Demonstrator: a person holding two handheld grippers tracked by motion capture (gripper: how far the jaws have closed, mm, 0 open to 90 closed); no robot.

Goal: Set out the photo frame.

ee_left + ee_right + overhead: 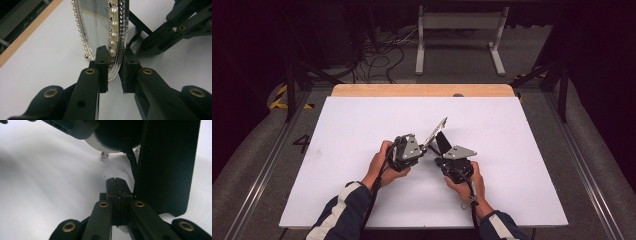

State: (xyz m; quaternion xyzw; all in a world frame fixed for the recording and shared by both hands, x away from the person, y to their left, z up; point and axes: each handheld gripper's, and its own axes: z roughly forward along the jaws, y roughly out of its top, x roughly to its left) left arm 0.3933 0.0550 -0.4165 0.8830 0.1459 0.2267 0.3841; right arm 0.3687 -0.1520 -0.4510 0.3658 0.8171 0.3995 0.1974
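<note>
The mirror point(438, 131), an oval one with a rim of pearls and silver beads, stands tilted near the middle of the white table point(362, 125), held off the surface between the two hands; in the left gripper view its rim point(113, 42) runs straight up from between the jaws. The left gripper point(423, 148) is clamped on the lower rim of the mirror, one pad on the glass side and one on the back; no gap shows at the pearls. The right gripper point(116, 185) has its jaws pressed flat together with nothing between them; its tip sits just beside the black stand flap point(165, 165) at the back of the mirror, whether touching it I cannot tell. In the high view the right gripper point(443, 150) is close to the left one, the two nearly meeting under the mirror. Bare white surface lies open on every side of the hands; the wooden far edge point(422, 90) and the two side edges are well apart from them; the near edge is the closest, under the sleeves point(342, 210).
</note>
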